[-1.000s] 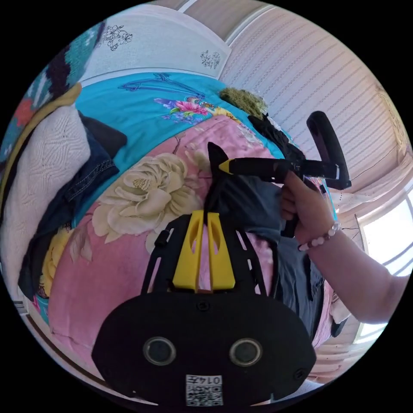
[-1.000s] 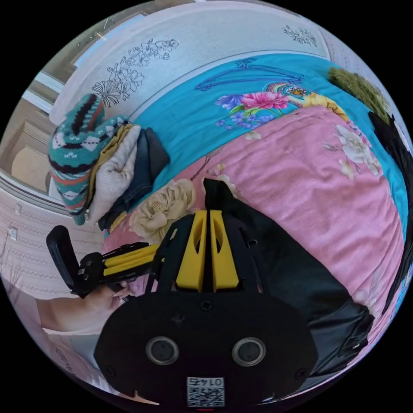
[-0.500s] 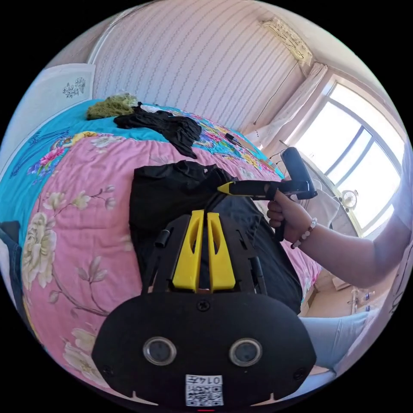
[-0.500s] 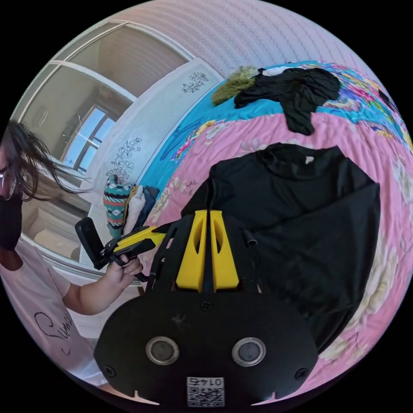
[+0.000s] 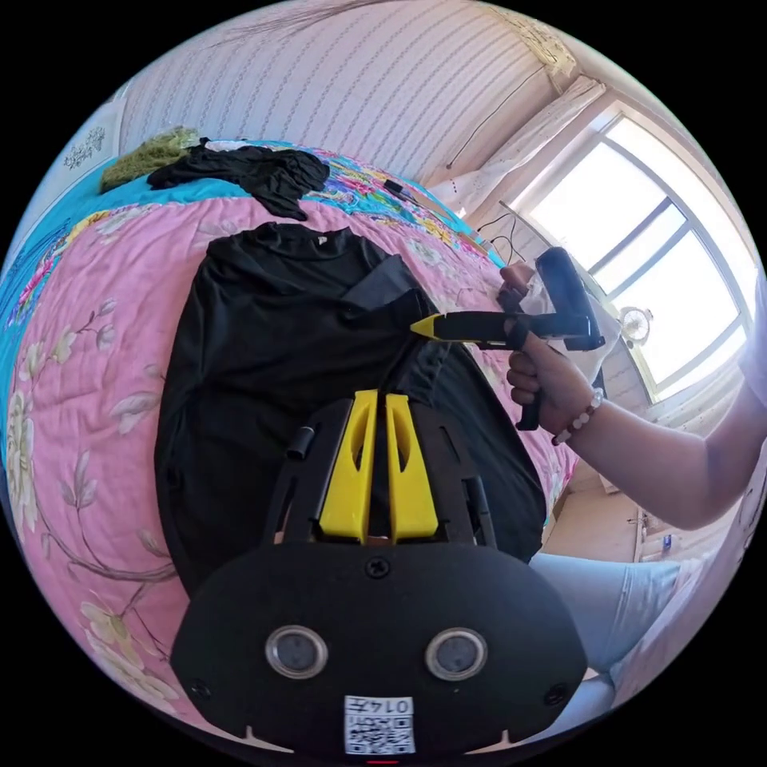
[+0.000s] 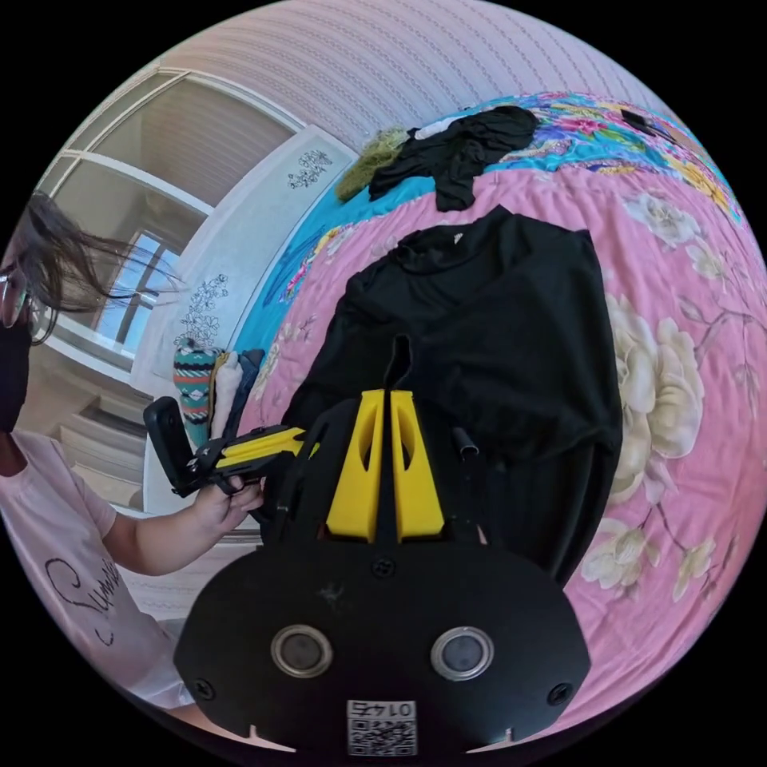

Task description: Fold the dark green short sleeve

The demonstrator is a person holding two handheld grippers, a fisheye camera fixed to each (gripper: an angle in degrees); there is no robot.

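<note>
The dark green short sleeve shirt (image 5: pixel 264 343) looks almost black and lies spread on the pink floral quilt (image 5: pixel 72 375), collar at the far end. In the left gripper view my left gripper (image 5: pixel 380 395) is shut on a pinch of the shirt's near edge. To its right a hand holds the right gripper (image 5: pixel 417 326), shut on a turned-over fold of the fabric. In the right gripper view the shirt (image 6: pixel 495 319) stretches away, and my right gripper (image 6: pixel 390 393) is shut on a raised peak of cloth. The left gripper (image 6: pixel 256 447) sits to the left, in a hand.
A loose black garment (image 5: pixel 240 168) and an olive green one (image 5: pixel 148 152) lie at the far end of the bed. A stack of folded clothes (image 6: pixel 204 391) stands by the white headboard (image 6: pixel 264 232). A bright window (image 5: pixel 639 264) is at the right. The person's torso (image 6: pixel 64 559) is close.
Both views have swung round. The shirt, bunched and hanging from both grippers a second ago, now lies spread flat on the quilt, with both grippers still shut on its near edge.
</note>
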